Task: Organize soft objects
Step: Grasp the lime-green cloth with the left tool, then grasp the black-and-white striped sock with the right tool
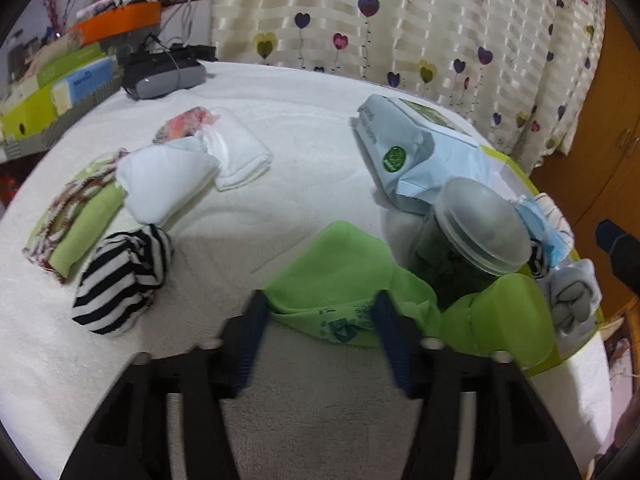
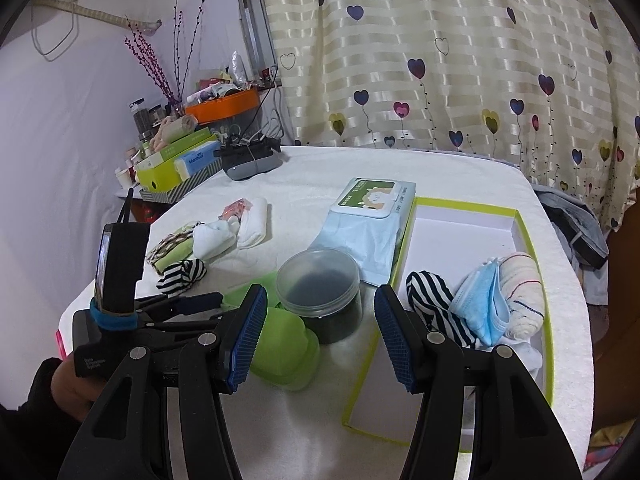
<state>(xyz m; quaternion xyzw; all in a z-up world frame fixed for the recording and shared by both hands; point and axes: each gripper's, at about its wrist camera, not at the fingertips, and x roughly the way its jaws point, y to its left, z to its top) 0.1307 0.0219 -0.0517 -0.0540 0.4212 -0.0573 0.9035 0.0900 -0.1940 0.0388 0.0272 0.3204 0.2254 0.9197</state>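
Step in hand, as we judge it: gathering the loose soft items from the white-covered table (image 2: 320, 184) into the green-rimmed box (image 2: 532, 248).

Left gripper (image 1: 320, 312): jaws part open, blue pads either side of the green cloth (image 1: 340, 264), which lies on the table just before the plastic jar (image 1: 476, 228). We cannot tell whether the pads press on the hem; the frame is blurred there. Nothing else lies between them.

Right gripper (image 2: 320, 320): jaws wide apart, holding nothing, poised above the jar and the near corner of the box.

Next move, in our view: the left claw must pinch the cloth's edge firmly and lift it clear of the jar, then carry it over the box rim to the right.

Containers:
- Box: holds a striped sock (image 2: 436, 304), a blue face mask (image 2: 480, 304) and a rolled white towel with red stripe (image 2: 524, 292), all crowded at the near right end; the far end is bare.
- Jar: lid on, dark contents, standing between cloth and box.
- Wipes pack (image 2: 368, 220): resting beyond the jar, its side against the box's left wall.

Still outside the box, at the table's left: a second striped sock (image 1: 120, 280), a green patterned cloth (image 1: 76, 216), a white sock (image 1: 164, 184) and a folded white cloth (image 1: 240, 152).
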